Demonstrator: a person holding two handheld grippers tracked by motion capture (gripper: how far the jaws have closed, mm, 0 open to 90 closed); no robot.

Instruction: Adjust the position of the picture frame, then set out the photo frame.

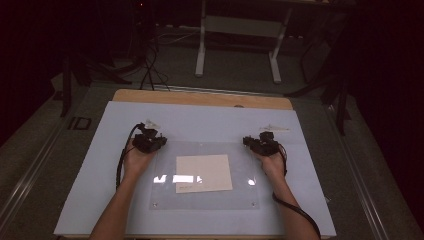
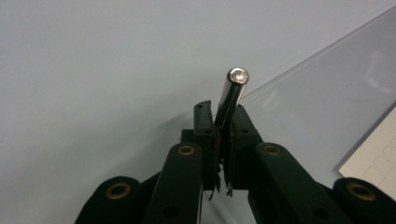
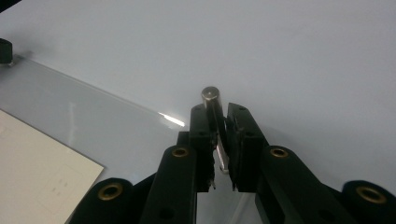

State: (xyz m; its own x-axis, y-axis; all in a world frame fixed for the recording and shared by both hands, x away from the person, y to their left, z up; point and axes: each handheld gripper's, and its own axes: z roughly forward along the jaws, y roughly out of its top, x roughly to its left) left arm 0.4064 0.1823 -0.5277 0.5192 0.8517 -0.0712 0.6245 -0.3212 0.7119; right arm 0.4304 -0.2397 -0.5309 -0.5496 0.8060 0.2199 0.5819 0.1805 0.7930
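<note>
L gripper (image 2: 223,122) clamped on steel pin (image 2: 232,95) | R gripper (image 3: 218,122) clamped on 2nd pin (image 3: 214,112) | both at clear sheet (image 1: 240,165) top corners | card (image 1: 203,173) under sheet | pins not yet placed

2 grippers (image 1: 149,141) (image 1: 261,144) rest at the clear sheet's (image 1: 205,200) far corners.

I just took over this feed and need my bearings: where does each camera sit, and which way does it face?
High view: above the person's side, looking forward and down on the white table; both forearms, left gripper, right gripper.
Left gripper view: on that gripper, along its fingers clamping a metal rod.
Right gripper view: likewise, second rod.
Shared by all three views: clear sheet, cream card.
</note>
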